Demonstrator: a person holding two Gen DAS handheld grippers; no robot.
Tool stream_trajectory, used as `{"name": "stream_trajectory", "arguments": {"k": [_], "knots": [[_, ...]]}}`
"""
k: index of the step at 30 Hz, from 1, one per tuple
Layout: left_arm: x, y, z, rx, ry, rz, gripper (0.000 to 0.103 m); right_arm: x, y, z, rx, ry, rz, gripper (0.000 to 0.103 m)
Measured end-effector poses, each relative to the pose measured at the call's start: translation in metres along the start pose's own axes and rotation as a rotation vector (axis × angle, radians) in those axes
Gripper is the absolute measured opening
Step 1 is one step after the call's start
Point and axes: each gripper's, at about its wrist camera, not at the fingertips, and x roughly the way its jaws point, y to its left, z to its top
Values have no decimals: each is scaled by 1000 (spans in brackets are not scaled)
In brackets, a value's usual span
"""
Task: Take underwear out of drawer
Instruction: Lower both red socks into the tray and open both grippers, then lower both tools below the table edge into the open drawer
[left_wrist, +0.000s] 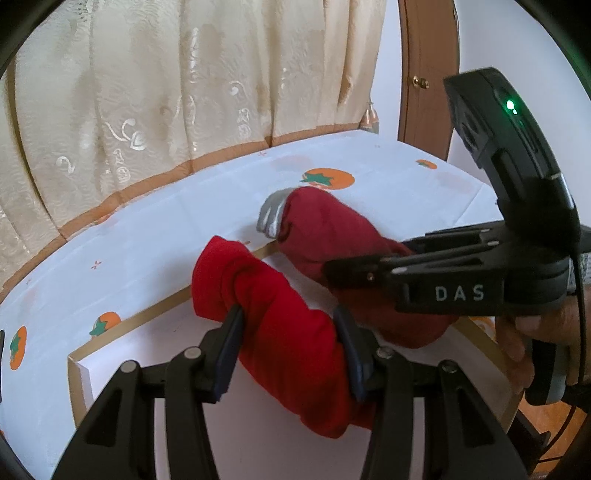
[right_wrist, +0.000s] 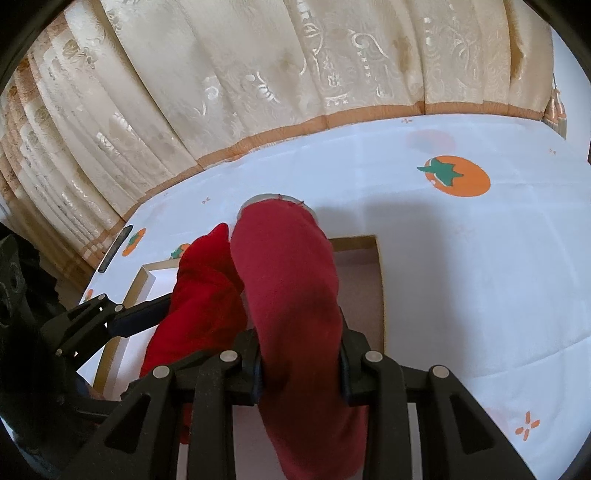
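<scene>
Red rolls gripped, both above the drawer

Left gripper (left_wrist: 288, 347) fingers clench the bright red roll (left_wrist: 273, 314); right gripper (right_wrist: 301, 360) fingers clench the dark red roll (right_wrist: 291, 280) with grey waistband. 2 underwear rolls held mid-length, likely so neither unrolls. Drawer (right_wrist: 380, 280) interior below looks otherwise bare. Tomato-print cloth (right_wrist: 461, 258) covers the table.

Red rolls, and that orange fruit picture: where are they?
bright red roll (left_wrist: 280, 332), left wrist view, its middle.
dark red roll (right_wrist: 291, 295), right wrist view, its middle.
orange fruit print (right_wrist: 460, 181), right wrist view, centre of the fruit.
</scene>
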Motion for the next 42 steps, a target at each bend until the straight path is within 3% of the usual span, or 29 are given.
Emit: {"name": "stream_trajectory", "arguments": {"k": [3,5,7,16,22,25,34,42], "knots": [[4,0,1,6,-1,13,51,1,1,1,-3,9,-3,35],[3,-1,3,12,-25,30,52,3,2,2,-6,16,-16,44],[3,-2,4,17,-28,27,52,2,2,2,-8,9,-36,61],[-11,-1,0,4,-52,30,52,-21,4,0,-8,-68,-66,65],[-16,2,-2,-40,-28,-11,52,-18,12,-5,-31,-32,-49,65],[-30,5,-9,-57,-53,-26,52,-28,14,-12,-27,-54,-23,65],[-71,-8,-52,-65,-83,-66,52,-70,11,-56,-51,-69,1,65],[-118,-46,-94,27,-117,-67,53,-118,17,-111,-118,-118,30,66]]}}
